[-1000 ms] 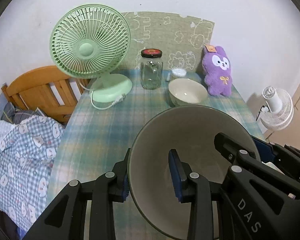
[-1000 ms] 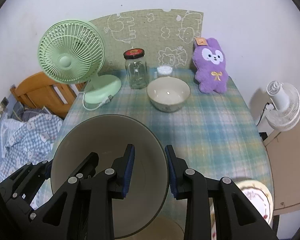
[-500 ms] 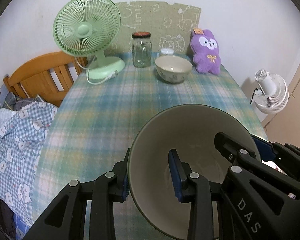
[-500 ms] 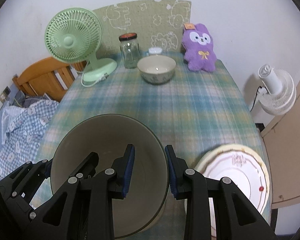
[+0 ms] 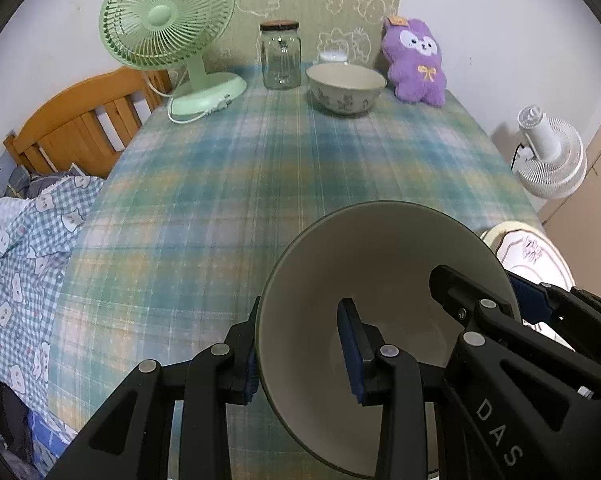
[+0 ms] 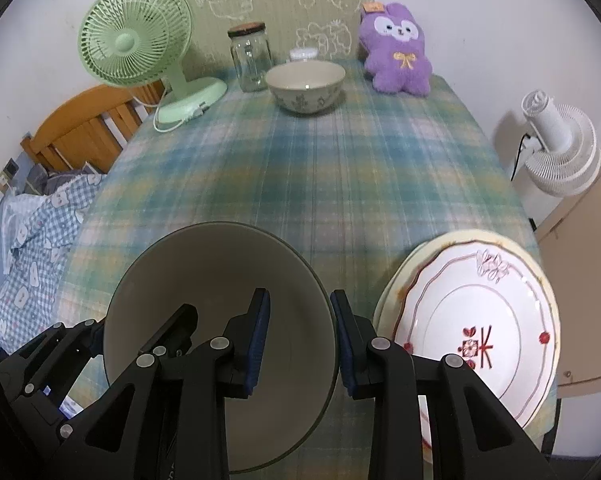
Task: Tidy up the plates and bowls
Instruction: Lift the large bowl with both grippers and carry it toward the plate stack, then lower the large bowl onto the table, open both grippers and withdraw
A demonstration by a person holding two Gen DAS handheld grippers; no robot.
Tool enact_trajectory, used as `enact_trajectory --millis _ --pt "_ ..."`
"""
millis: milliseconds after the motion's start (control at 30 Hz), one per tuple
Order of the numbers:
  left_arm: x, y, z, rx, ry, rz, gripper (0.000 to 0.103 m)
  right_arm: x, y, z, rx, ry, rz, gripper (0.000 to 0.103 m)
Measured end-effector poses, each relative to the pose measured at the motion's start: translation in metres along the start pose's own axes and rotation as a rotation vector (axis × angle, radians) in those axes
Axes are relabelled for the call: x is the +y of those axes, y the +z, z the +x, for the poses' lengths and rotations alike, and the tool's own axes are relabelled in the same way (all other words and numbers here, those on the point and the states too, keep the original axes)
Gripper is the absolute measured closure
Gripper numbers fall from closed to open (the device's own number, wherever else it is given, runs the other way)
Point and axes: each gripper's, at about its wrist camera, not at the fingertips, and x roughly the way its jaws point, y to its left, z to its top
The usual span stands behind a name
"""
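Both grippers hold one large grey-green bowl [image 5: 384,280] by opposite sides of its rim, over the near end of the table; it also shows in the right wrist view [image 6: 216,280]. My left gripper [image 5: 300,352] is shut on its left rim. My right gripper [image 6: 300,340] is shut on its right rim. A smaller cream floral bowl [image 5: 346,88] stands at the far end, also in the right wrist view [image 6: 305,86]. A stack of white plates with red trim [image 6: 472,328] lies at the near right corner, partly seen in the left wrist view [image 5: 528,248].
On the plaid tablecloth [image 6: 340,168] at the far end stand a green desk fan [image 5: 168,32], a glass jar [image 5: 281,56], a small white-lidded pot [image 6: 303,54] and a purple plush toy [image 5: 416,60]. A wooden bed frame [image 5: 76,128] is left, a white floor fan [image 6: 556,148] right.
Both grippers with the large bowl have drawn back toward the near end of the table; the far objects look smaller and the plate stack has come into fuller view.
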Motion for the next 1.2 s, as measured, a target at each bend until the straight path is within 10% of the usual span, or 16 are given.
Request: enact_trajectory --millis 900,1200 --pt "0.01 -0.001 0.018 0.023 0.03 -0.006 0.069 0.005 -0.001 0.022 0.026 0.011 0.026 0.069" --pt "0.006 0.002 0.007 0.014 0.022 0.011 0.047 0.007 0.006 0.01 0.023 -0.013 -0.027 0.066"
